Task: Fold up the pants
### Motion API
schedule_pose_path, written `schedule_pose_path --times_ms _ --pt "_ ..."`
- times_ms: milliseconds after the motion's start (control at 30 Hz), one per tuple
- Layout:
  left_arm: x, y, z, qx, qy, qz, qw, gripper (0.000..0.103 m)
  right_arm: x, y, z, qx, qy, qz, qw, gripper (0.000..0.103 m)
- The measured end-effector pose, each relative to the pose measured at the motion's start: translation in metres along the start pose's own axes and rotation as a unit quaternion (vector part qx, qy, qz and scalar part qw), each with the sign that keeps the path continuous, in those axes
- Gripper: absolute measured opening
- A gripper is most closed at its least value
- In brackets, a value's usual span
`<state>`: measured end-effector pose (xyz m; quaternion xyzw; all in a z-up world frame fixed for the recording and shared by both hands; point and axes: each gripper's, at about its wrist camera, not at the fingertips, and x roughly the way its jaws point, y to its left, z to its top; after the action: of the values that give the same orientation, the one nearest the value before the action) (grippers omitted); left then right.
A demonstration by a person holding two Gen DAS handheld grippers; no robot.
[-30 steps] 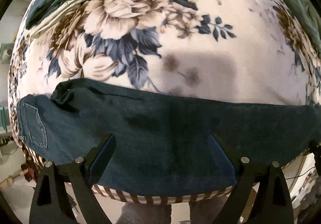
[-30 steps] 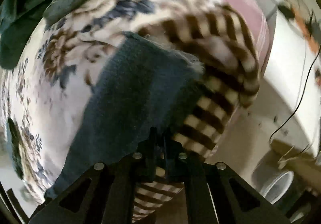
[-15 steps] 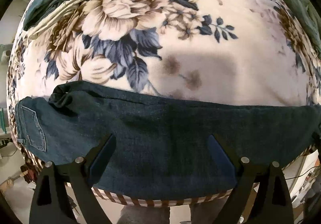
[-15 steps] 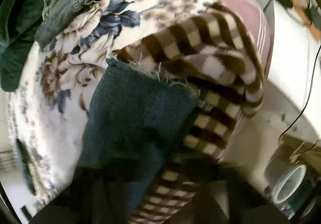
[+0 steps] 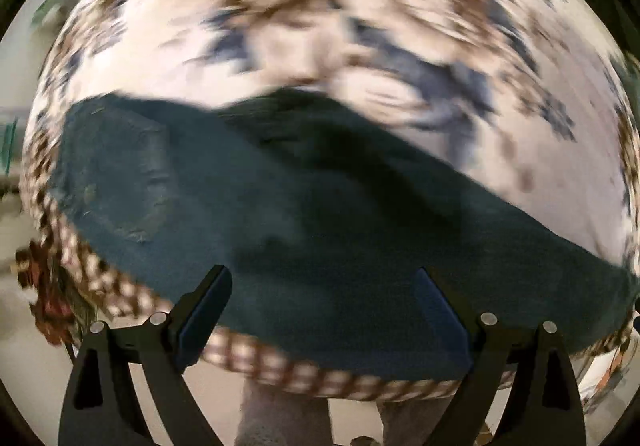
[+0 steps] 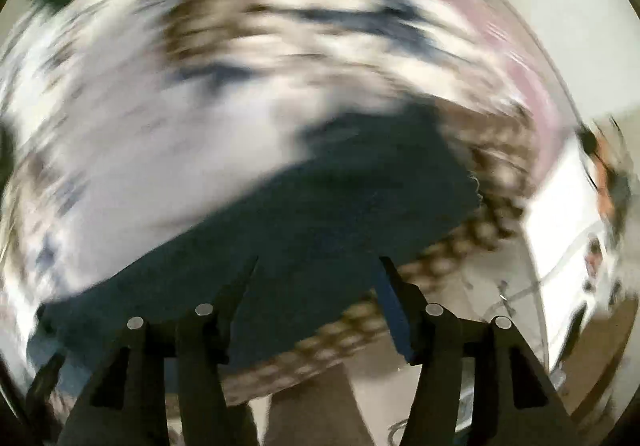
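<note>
The pants (image 5: pixel 320 214) lay as one long dark band on the flowered blanket (image 5: pixel 400 26), along its checked near edge, and both views were blurred. In the left view the band ran across the picture, from the pocket end far left of the fingers down to the right, so its long axis crossed the line between the two fingers. The left gripper (image 5: pixel 322 310) hung above the band with its fingers spread wide and released, and only flat cloth showed between them, not pinched.

In the right view the other end of the pants (image 6: pixel 340 230) lay ahead of the fingers, with its frayed hem up and to the right of them. The right gripper (image 6: pixel 318 294) was opening, and the cloth under the gap was not pressed by either finger. I judge that each hand stood nearest to its own end of the band, so an end-to-end fold would suit.
</note>
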<state>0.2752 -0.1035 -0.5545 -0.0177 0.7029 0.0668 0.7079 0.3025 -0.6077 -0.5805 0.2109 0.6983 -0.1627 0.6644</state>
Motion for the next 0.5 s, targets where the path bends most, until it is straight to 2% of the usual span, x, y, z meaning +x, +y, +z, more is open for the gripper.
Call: schedule_pose_path --times_ms 67,133,200,267,333,367,433,467,500 --pt "-0.003 0.035 0.003 -0.017 -0.007 0.011 0.9998 0.093 0.005 0.066 -0.001 -0.054 0.037 0.063 0.996 0.06" --pt "-0.002 0.071 0.011 -0.03 -0.014 0.03 0.999 0.093 0.017 0.131 -0.005 -0.097 0.082 0.126 0.984 0.06" --pt "0.004 0.108 0.022 -0.044 -0.019 0.052 0.9975 0.093 0.036 0.211 -0.007 -0.143 0.128 0.189 0.963 0.06" --pt "0.01 0.146 0.033 -0.063 -0.021 0.065 0.9957 0.093 0.055 0.282 -0.013 -0.2 0.153 0.213 0.944 0.06" --pt "0.015 0.166 0.041 -0.077 -0.025 0.071 0.9942 0.093 0.075 0.346 -0.026 -0.273 0.163 0.197 0.927 0.06" --pt "0.018 0.18 0.047 -0.081 -0.027 0.075 0.9935 0.093 0.083 0.364 -0.032 -0.299 0.165 0.184 0.922 0.06" --pt "0.023 0.197 0.057 -0.089 -0.028 0.075 0.9928 0.093 0.11 0.408 -0.048 -0.366 0.186 0.128 0.903 0.06" --pt "0.025 0.205 0.06 -0.092 -0.028 0.072 0.9927 0.093 0.121 0.418 -0.054 -0.388 0.185 0.097 0.898 0.06" --pt "0.029 0.213 0.064 -0.093 -0.028 0.07 0.9928 0.093 0.131 0.426 -0.06 -0.414 0.181 0.066 0.89 0.054"
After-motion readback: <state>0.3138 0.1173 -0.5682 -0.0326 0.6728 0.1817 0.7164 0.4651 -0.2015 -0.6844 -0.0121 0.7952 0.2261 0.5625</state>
